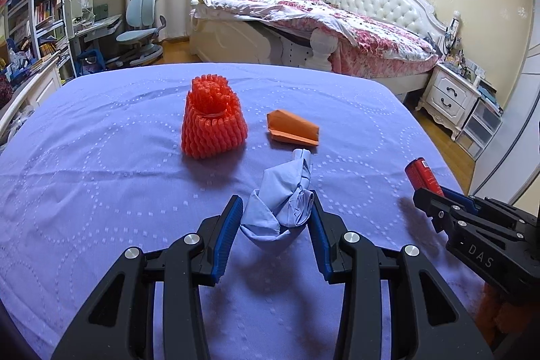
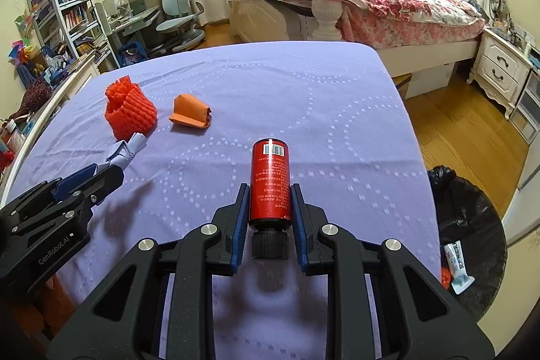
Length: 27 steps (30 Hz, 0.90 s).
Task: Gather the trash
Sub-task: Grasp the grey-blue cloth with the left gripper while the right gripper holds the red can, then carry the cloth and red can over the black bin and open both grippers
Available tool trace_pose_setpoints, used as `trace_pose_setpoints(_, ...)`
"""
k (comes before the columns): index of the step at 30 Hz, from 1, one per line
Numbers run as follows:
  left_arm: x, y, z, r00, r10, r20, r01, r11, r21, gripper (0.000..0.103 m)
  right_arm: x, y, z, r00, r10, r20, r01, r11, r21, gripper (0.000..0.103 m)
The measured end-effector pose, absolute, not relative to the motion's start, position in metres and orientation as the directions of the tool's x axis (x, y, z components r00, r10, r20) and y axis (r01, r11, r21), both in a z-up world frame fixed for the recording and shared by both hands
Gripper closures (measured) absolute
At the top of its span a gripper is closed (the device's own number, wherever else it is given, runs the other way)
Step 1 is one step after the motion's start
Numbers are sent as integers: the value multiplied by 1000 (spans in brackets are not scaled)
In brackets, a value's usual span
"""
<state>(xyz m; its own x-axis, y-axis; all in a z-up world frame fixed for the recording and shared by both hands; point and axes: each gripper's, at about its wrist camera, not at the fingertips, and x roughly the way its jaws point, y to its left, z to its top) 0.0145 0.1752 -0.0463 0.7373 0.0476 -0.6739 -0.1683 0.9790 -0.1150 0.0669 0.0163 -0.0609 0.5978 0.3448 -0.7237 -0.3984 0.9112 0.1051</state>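
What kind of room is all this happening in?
Most likely a bedroom in a home. A bed with a tufted white headboard stands behind the purple-covered table, a white nightstand sits beside the bed, and a study desk with a chair and bookshelves fills the far corner.

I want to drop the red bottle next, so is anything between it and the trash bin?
Nothing visible blocks it. The red bottle, held in the right hand-held gripper, has only bare tablecloth between it and the trash bin.
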Motion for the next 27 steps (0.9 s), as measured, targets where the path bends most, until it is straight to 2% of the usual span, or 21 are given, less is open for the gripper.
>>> trace_pose_setpoints(9, 6, 146, -35, 765, 40, -643, -140, 985, -105, 62, 41, -21, -53, 636, 327, -699, -349, 930, 117, 80)
trace_pose_setpoints(27, 16, 54, -24, 799, -59, -598, 32, 998, -56, 62, 22, -106, -45, 723, 223, -654, -196, 974, 114, 80)
